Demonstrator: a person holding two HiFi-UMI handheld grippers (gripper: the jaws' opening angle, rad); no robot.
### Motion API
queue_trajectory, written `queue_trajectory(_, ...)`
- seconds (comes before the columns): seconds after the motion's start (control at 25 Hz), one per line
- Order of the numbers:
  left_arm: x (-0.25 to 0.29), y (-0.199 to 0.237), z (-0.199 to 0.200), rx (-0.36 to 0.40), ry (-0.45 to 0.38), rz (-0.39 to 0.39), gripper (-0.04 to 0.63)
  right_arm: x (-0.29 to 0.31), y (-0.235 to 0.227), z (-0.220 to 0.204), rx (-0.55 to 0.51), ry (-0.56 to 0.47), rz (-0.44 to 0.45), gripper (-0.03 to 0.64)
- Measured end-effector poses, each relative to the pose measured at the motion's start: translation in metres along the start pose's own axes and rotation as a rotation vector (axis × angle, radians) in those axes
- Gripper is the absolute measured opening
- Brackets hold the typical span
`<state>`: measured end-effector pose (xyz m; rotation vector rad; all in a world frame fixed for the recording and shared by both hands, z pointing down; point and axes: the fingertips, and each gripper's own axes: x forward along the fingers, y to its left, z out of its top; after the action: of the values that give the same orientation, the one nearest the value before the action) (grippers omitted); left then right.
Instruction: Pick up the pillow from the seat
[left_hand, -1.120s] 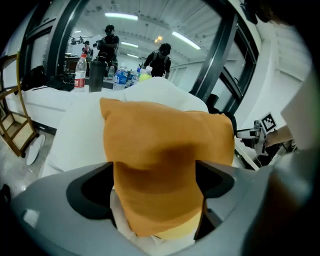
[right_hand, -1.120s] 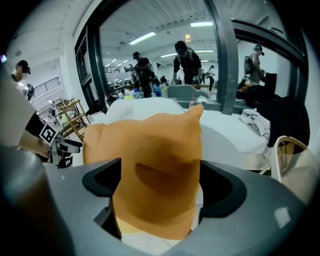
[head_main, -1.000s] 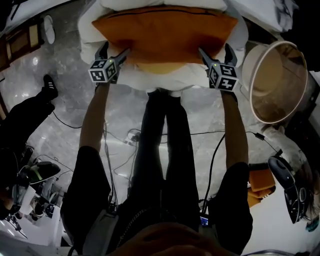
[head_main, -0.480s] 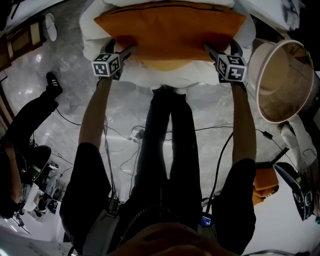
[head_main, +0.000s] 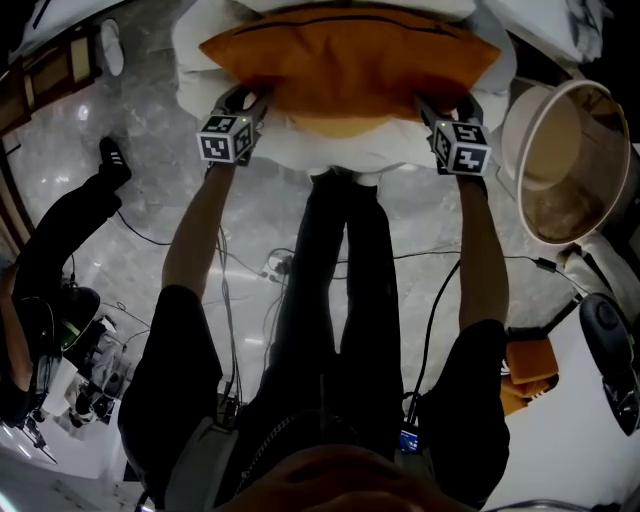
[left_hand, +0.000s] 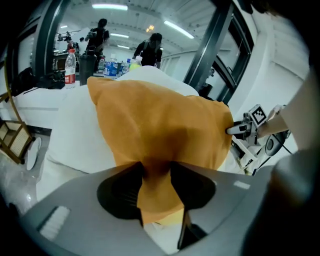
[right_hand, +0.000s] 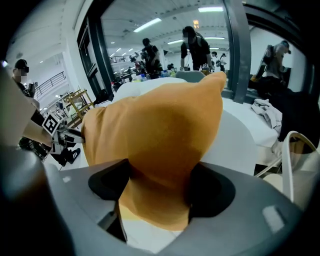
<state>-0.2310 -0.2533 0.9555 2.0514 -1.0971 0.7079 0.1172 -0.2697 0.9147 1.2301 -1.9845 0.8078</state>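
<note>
An orange pillow (head_main: 345, 60) lies on a white cushioned seat (head_main: 330, 150) at the top of the head view. My left gripper (head_main: 250, 97) is at its near left corner and my right gripper (head_main: 440, 103) at its near right corner. In the left gripper view the jaws are closing, and my left gripper (left_hand: 157, 172) pinches a narrow fold of the pillow (left_hand: 160, 120). In the right gripper view the jaws are also closing, with my right gripper (right_hand: 160, 180) pressing on a thicker bulge of the pillow (right_hand: 160, 125).
A round beige tub (head_main: 560, 160) stands right of the seat. Cables (head_main: 270, 270) trail over the marble floor by the holder's legs. A person's dark shoe (head_main: 112, 160) and a wooden rack (head_main: 50, 70) are at the left. People (left_hand: 150, 45) stand far behind the seat.
Both grippers have pushed forward over the pillow's near corners. Their jaws, wide apart earlier, have narrowed onto the orange fabric.
</note>
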Motion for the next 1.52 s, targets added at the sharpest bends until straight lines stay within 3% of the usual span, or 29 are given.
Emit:
queue_trajectory(0.56,-0.091,-0.045,0.047,0.085,-0.12,0.112,0.057,-0.091,0.023,0.041,-0.036,-0.114,-0.028,0.345)
queue_trajectory(1.04,-0.221,-0.127,0.136,0.17,-0.242,0.152,0.037,-0.23,0.04,0.094,0.007,-0.215,-0.078,0.337)
queue_trajectory(1.52,-0.351,-0.211,0.218,0.2,-0.362,0.164,0.026,-0.384,0.06,0.175,-0.06,-0.317,-0.111,0.336)
